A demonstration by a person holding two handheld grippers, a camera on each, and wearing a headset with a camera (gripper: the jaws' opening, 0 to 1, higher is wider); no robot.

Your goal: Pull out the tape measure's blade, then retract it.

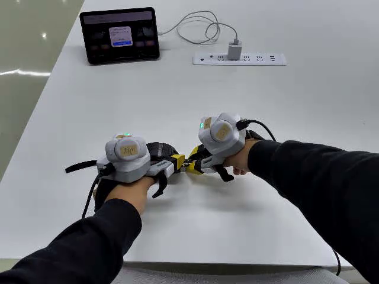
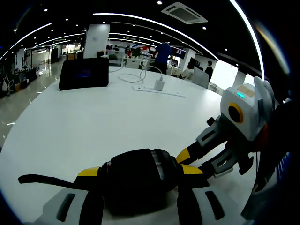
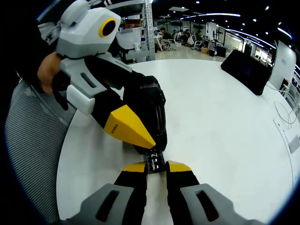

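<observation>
Tape measure (image 2: 138, 180) | between left jaws | blade (image 3: 154, 161) pinched in right jaws

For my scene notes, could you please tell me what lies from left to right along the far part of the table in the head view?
Tablet → white cable → power strip, with a charger plugged into it.

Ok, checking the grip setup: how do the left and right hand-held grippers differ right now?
The left hand-held gripper clamps the tape measure's black case; the right hand-held gripper pinches only the blade tip. The left's jaws stand wide apart around the case; the right's are nearly together. Both have yellow-tipped jaws, low over the white table.
</observation>
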